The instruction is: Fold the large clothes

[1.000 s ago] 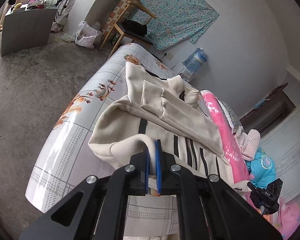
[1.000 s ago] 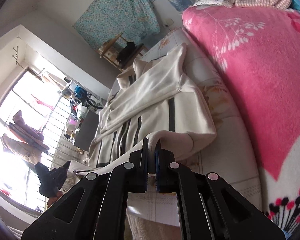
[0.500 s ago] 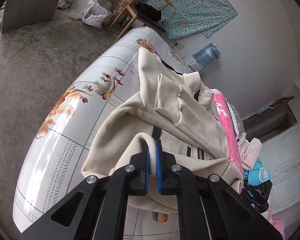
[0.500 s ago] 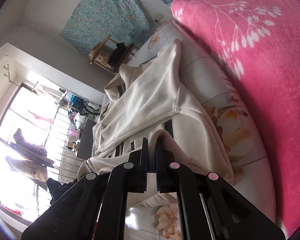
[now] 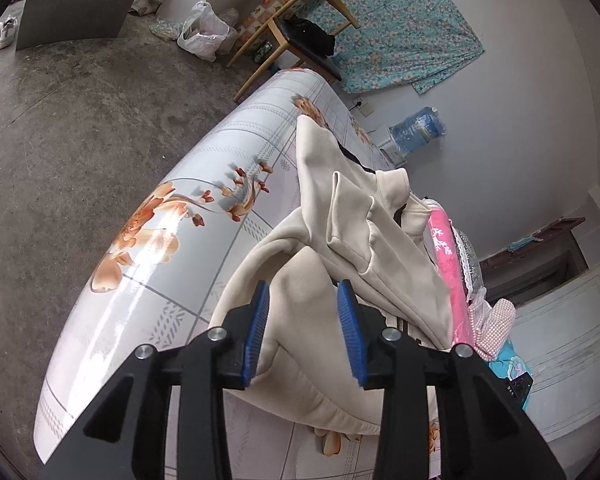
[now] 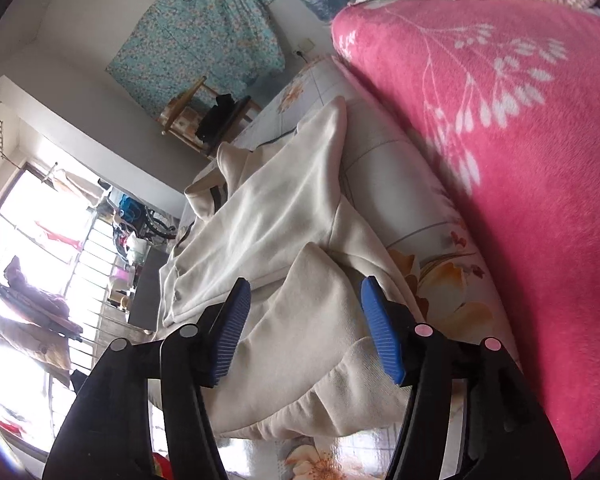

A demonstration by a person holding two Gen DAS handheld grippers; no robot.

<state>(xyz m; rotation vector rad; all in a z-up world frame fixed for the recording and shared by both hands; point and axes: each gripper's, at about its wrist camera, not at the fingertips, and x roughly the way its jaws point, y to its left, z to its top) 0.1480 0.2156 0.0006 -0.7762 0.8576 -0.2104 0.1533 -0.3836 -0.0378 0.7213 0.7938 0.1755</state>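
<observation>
A cream sweatshirt point(image 5: 352, 240) is seen folded over on itself on a bed point(image 5: 188, 240) covered with a glossy floral sheet. The garment lies toward the near end of the bed, its bulk bunched along the side bordered by a pink blanket point(image 6: 500, 128), with one sleeve stretched out toward the far end. Black stripes are partly visible under the top fold.

The left gripper point(image 5: 304, 300) is held low over the near hem, its jaws opening; a raised fold of the cream fabric stands between the blue pads point(image 5: 258, 320), which are not pressed on it. The right gripper point(image 6: 304, 300) is held over the same near edge, closer to the blanket side, its jaws also opening and set wider apart; a folded flap of the sweatshirt lies between the blue pads point(image 6: 380, 328) without being clamped.

Beyond the far end of the bed, a wooden chair point(image 5: 296, 36) with dark clothing on its seat is set before a turquoise floral cloth point(image 5: 400, 28) hung on the wall. A blue water bottle point(image 5: 418, 132) is seen near the far corner. A white plastic bag point(image 5: 204, 32) sits on the bare concrete floor point(image 5: 60, 140). In the right wrist view, laundry is hung at a bright barred window point(image 6: 40, 260).
</observation>
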